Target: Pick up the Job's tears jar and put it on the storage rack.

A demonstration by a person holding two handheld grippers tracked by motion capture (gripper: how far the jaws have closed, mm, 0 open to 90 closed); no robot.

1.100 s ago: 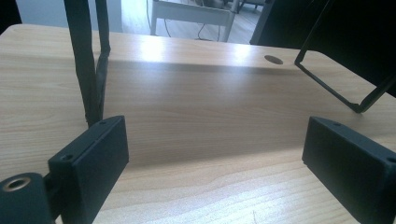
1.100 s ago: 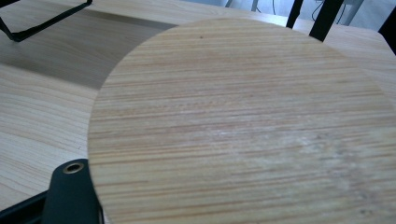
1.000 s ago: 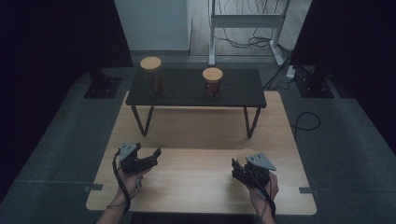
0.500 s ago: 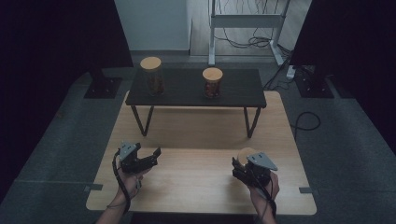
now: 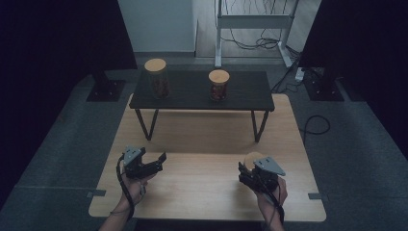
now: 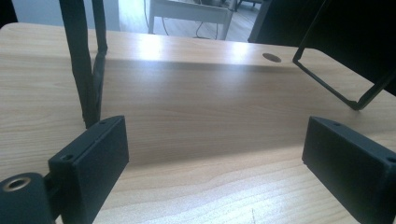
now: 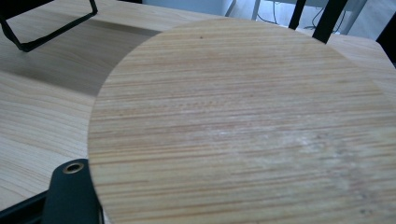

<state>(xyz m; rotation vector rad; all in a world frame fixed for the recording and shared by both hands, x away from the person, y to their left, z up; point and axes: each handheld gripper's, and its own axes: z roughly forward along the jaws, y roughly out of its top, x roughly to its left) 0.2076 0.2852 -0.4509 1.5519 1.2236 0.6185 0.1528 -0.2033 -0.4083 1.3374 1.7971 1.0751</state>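
High view first: 2 jars are parked on the little black shelf (image 5: 202, 91) at the far side of the table (image 5: 192, 192), a taller jar (image 5: 157, 78) on the left and a shorter jar (image 5: 219, 85) on the right, both with round wooden lids on. At the near right, the right tool (image 5: 246, 169) is seen clamped on a round bamboo lid (image 5: 252, 158), held just above the table. At the near left, the left tool (image 5: 159, 161) is held with its jaws apart and nothing in them.

Left gripper view: both black jaws stand wide, only bare table (image 6: 205, 121) between them.

Right gripper view: the bamboo lid (image 7: 243, 130) is gripped at its near edge, lying roughly flat.

Judged from this, the lid is picked up, but where it goes can't be told; nothing's placed yet.
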